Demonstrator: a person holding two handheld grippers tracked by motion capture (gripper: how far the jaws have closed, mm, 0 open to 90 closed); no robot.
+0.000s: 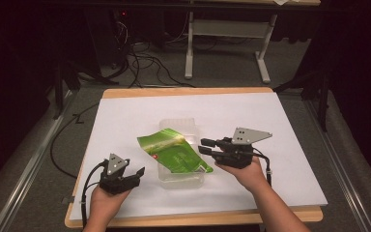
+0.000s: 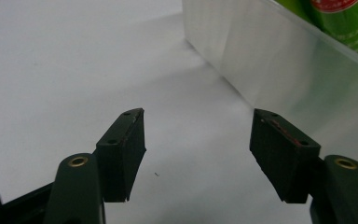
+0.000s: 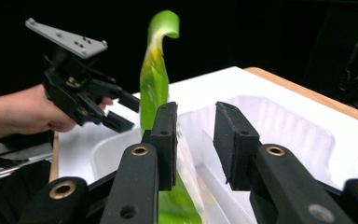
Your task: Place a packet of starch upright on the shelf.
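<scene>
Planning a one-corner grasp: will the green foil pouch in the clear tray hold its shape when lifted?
Probably not. The green foil pouch curls over at its top edge, so it looks thin and floppy. It seems flat, likely light. Its glossy film may slip.

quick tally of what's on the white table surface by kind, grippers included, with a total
Green packet: 1
Clear plastic tray: 1
Hand-held grippers: 2, the left gripper and the right gripper
Total: 4
</scene>
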